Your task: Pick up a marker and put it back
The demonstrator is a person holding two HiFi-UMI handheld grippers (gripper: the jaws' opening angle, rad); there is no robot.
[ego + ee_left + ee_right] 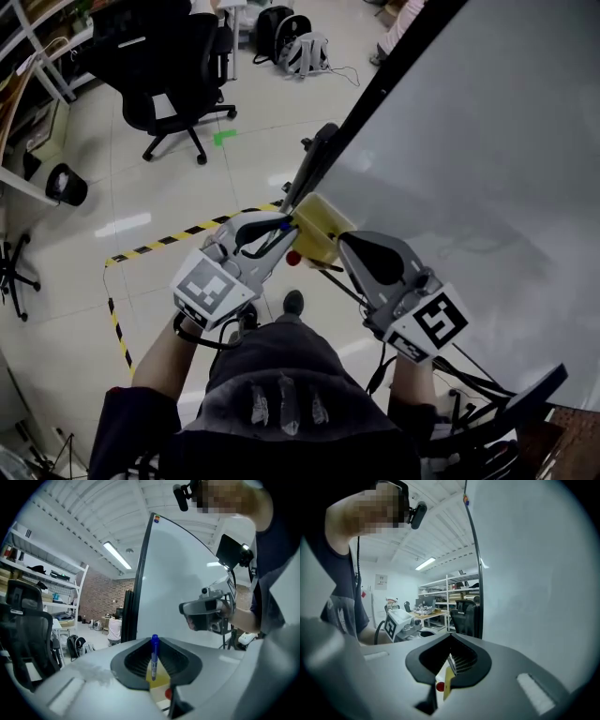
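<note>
A blue marker [154, 654] stands upright between the pads of my left gripper [154, 667], which is shut on it. From the head view, that left gripper [279, 231] sits at the left side of a yellow marker holder [321, 231] fixed to the whiteboard's [469, 141] edge. The marker's blue tip [284, 226] pokes out beside the holder. A red cap [293, 257] shows just under the holder. My right gripper [347, 241] rests at the holder's right side, shut and empty; in its own view the right gripper [447, 662] has the yellow holder [448, 682] below it.
A black office chair [164, 66] and backpacks [295, 42] stand on the tiled floor to the far left. Yellow-black hazard tape [178, 234] runs across the floor. The whiteboard's stand legs [487, 394] lie at the lower right. Shelving [33, 573] lines the far wall.
</note>
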